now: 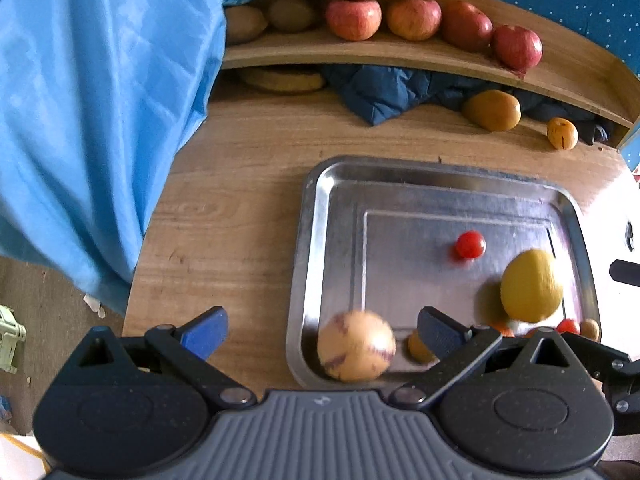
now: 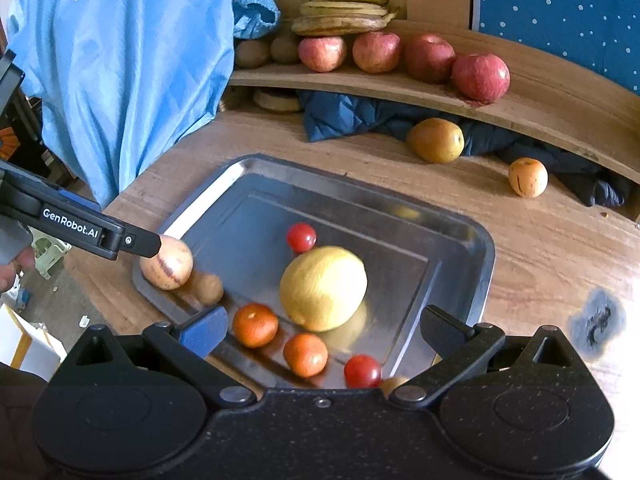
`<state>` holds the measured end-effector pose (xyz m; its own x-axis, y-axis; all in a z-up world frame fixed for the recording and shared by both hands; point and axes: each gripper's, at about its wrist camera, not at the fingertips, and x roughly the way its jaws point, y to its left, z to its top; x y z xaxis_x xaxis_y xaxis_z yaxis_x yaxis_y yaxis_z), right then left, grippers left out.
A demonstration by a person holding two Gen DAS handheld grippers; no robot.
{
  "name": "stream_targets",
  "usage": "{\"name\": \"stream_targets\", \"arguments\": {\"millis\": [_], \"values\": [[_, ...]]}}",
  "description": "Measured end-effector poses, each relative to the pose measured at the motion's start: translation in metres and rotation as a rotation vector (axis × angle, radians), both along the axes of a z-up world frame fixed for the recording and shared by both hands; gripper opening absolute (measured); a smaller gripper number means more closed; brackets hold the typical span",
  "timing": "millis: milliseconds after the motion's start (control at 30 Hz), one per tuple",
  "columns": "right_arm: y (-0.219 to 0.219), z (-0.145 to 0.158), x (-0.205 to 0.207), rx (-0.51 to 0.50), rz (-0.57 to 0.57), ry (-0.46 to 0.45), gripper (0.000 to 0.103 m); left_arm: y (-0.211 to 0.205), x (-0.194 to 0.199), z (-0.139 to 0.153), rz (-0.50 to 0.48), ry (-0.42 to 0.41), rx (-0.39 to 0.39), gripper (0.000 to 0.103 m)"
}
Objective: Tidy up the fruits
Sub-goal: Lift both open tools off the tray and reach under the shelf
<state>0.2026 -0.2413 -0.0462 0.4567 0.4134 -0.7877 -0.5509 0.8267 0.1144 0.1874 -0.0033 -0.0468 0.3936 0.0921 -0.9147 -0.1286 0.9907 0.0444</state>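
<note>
- Tray (image 2: 472,264) lies on the table (image 2: 540,248).
- Lemon (image 2: 323,288) sits in the tray, tomato (image 2: 301,237) behind it.
- Apples (image 2: 400,58) line the shelf (image 2: 540,96) behind the tray.

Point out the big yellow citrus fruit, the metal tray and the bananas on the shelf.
Yellow citrus fruit (image 2: 323,288): right wrist view, middle of its rind.
Metal tray (image 2: 482,280): right wrist view, bare right rim.
Bananas (image 2: 344,16): right wrist view, middle of the stacked bunch.

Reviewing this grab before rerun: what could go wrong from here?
1. The striped melon sits at the tray rim, blurred between the open left tongs; it may roll off.
2. The lemon lies against a cherry tomato; the open right tongs could knock it.
</note>
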Motion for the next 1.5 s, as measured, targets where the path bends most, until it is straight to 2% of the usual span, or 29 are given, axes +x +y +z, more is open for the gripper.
{"name": "stream_targets", "arguments": {"millis": [467, 567, 1067, 1500], "values": [[-0.008, 0.001, 0.043, -0.004, -0.103, -0.007, 0.102, -0.016, 0.066, -0.006, -0.132, -0.006, 0.002, 0.103], [-0.013, -0.001, 0.05, -0.001, -0.172, 0.001, 0.102, -0.025, 0.08, -0.008, -0.168, -0.006, -0.002, 0.103], [-0.031, -0.015, 0.077, -0.018, -0.343, 0.041, 0.102, -0.059, 0.133, -0.029, -0.308, 0.03, -0.03, 0.102], [-0.04, -0.026, 0.104, -0.038, -0.435, 0.065, 0.102, -0.095, 0.177, -0.044, -0.382, 0.026, -0.095, 0.102]]}}
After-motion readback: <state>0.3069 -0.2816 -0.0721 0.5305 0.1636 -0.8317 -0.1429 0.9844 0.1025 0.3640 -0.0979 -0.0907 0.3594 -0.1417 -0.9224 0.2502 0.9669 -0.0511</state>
